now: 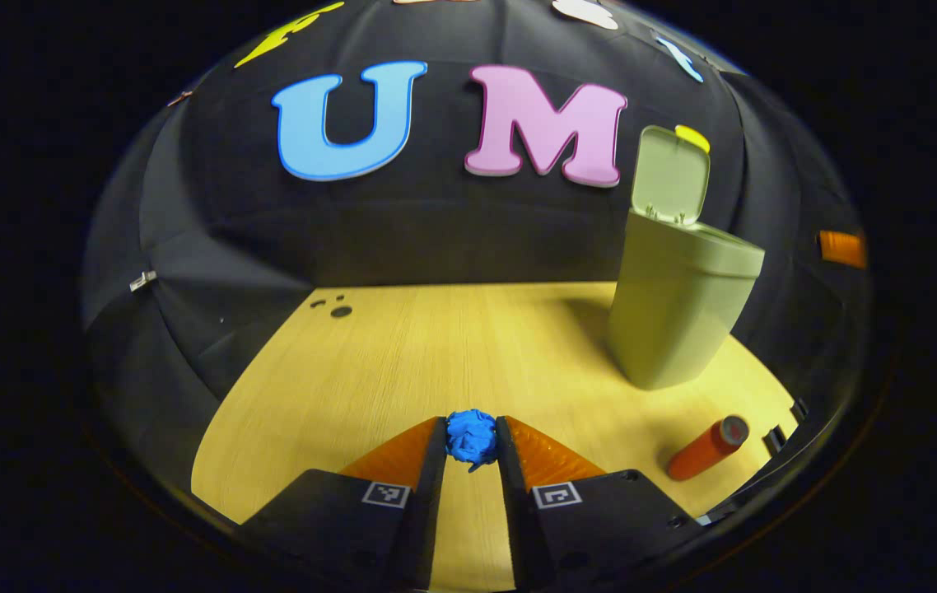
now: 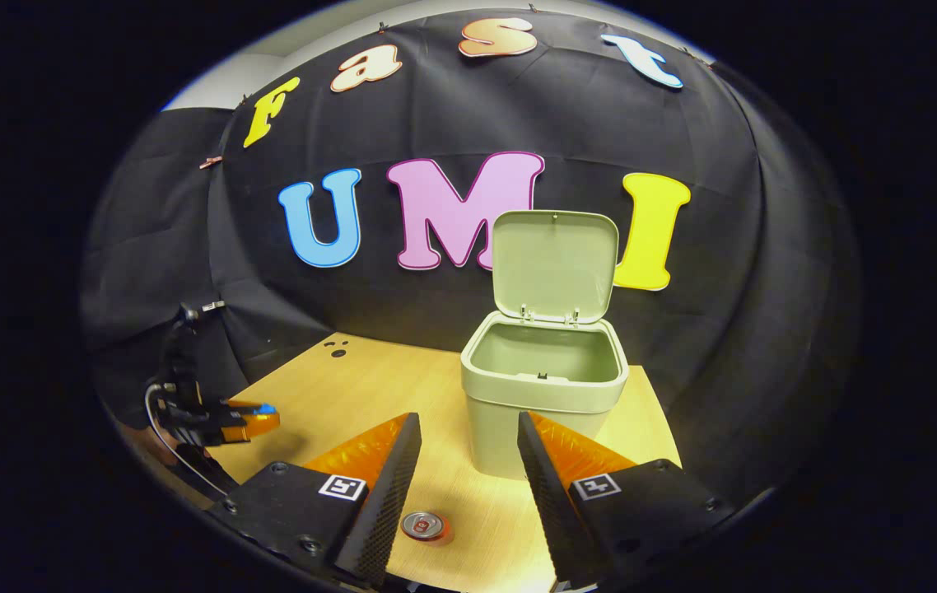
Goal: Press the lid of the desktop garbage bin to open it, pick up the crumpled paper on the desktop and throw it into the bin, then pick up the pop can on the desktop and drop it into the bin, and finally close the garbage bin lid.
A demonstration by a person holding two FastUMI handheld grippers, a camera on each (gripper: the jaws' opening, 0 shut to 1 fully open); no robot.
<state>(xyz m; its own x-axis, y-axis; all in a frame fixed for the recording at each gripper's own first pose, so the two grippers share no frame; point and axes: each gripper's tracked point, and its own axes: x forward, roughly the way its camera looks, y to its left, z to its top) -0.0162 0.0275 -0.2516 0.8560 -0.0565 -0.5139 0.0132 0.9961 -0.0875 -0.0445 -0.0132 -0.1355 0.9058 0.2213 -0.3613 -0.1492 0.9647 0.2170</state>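
The crumpled paper [image 1: 471,437] is clenched in the left gripper [image 1: 471,445] for carrying to the lid-raised bin [image 1: 678,317]; the right gripper [image 2: 468,486], spread, is held before the bin

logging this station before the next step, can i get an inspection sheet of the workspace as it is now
Surface: wooden table, small dark holes at its far corner.
Job's things: bin upright, lid raised; blue paper ball between the left gripper's fingers; can lying on its side.
Clutter: nothing seen.
Grippers: left gripper shut on the paper ball; right gripper open above the can.
Cables: one looping below the left gripper.
Surroundings: black cloth wall.
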